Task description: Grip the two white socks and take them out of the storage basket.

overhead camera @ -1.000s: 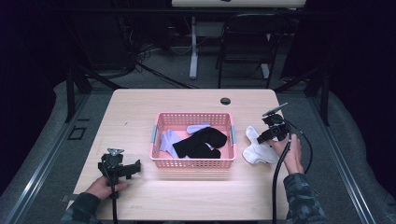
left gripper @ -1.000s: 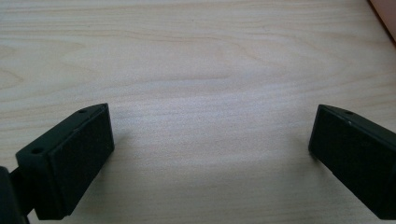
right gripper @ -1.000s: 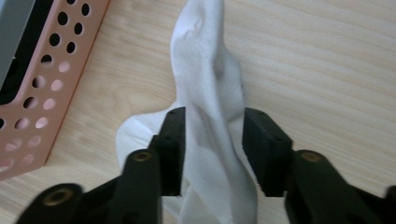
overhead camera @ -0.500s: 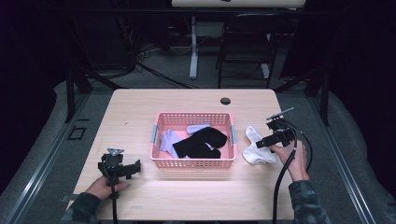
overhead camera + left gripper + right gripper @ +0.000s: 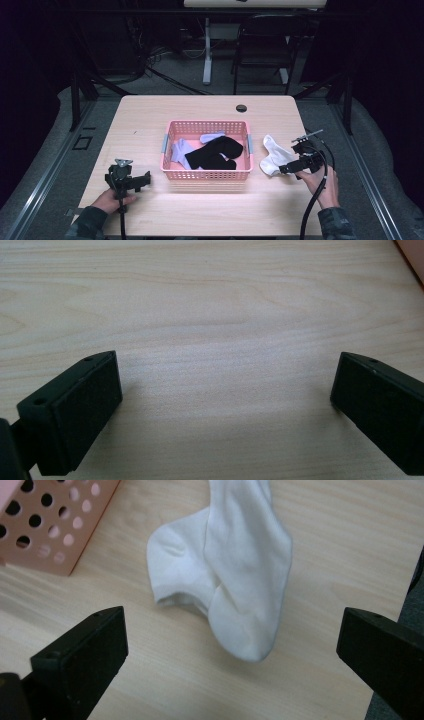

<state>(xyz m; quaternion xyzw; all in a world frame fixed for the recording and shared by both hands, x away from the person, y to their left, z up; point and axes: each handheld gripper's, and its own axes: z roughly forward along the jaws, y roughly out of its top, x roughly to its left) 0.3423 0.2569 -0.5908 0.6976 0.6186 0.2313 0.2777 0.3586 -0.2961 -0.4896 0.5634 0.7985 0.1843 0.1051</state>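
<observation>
The white sock (image 5: 235,575) lay folded on the table (image 5: 150,115), just right of the pink basket (image 5: 207,175). In the right gripper view its upper end ran off the top edge, and only one perforated corner of the basket showed at the upper left. The right gripper (image 5: 289,169) sat just beside the sock with its jaws spread wide; they had just been opening, and nothing lay between them, the sock lying free ahead of them. The left gripper (image 5: 142,180) rested near the table's front left corner, released as well, with bare wood between its jaws. Inside the basket a black sock (image 5: 212,152) lay over paler pieces (image 5: 181,150), perhaps more socks, though they were too covered to make out. A small dark round thing (image 5: 241,108) sat near the far edge. No writing or label could be read anywhere.
</observation>
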